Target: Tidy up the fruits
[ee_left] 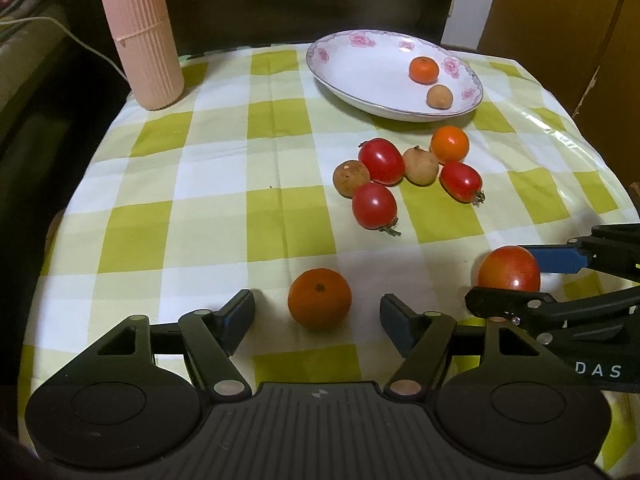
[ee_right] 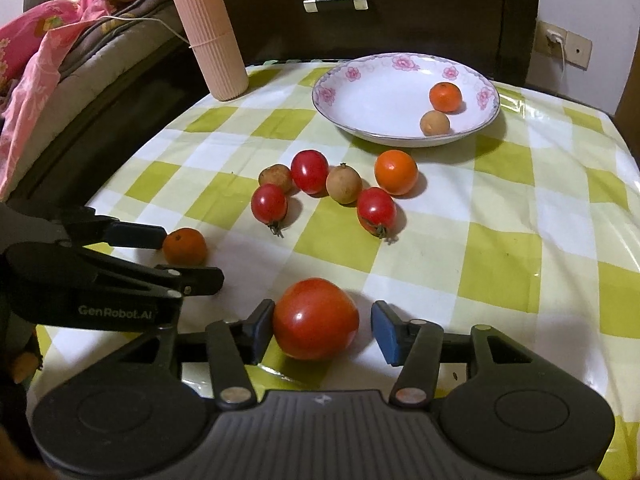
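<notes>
We hold our left gripper (ee_left: 318, 318) low in the frame, its black fingers well apart around a matte, dimpled orange (ee_left: 319, 298), the blue pads clear of it on both sides. Our right gripper (ee_right: 323, 330) straddles a glossy, round large tomato (ee_right: 315, 318) at bottom centre; its left pad looks to touch the skin, its right pad stands off. Both fruits rest on a shiny green-and-white checked tablecloth (ee_left: 200, 208). Upper right sits a glazed white plate (ee_left: 360, 76) with pink flowers. A ribbed pink cylinder (ee_left: 140, 36) stands upper left. White lettering on the arms reads "GenRobot.AI" and "DAS".
</notes>
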A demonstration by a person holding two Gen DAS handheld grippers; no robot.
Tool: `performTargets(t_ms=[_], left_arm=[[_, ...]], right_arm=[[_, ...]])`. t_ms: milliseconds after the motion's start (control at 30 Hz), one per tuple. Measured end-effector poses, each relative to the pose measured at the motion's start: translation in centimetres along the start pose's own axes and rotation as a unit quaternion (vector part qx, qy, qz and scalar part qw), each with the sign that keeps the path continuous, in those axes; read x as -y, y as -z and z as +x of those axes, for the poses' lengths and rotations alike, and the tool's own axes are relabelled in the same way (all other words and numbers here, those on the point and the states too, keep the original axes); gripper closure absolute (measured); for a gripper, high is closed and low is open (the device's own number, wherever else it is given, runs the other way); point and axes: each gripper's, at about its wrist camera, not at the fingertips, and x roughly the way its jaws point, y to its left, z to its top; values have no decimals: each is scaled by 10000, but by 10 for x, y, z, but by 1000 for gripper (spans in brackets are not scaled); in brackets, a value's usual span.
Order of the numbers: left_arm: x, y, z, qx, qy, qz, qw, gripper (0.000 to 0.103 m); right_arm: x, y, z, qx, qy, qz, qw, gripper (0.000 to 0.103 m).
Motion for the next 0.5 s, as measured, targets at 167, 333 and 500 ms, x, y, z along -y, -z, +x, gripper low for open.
performTargets(t_ms=[167,333,500], left_arm=[[1,0,-1,4,-79,23,10000,41],[1,-2,-2,5,-81,37,10000,54],[5,-3,-3,-18,-28,107,9999,61]], right_arm=[[-6,-1,-1,-63,20,-120,9999,60],[-9,-1,-2,-82,105,-190,9997,61],[-3,-3,-3,-96,95,-30,9999,61]])
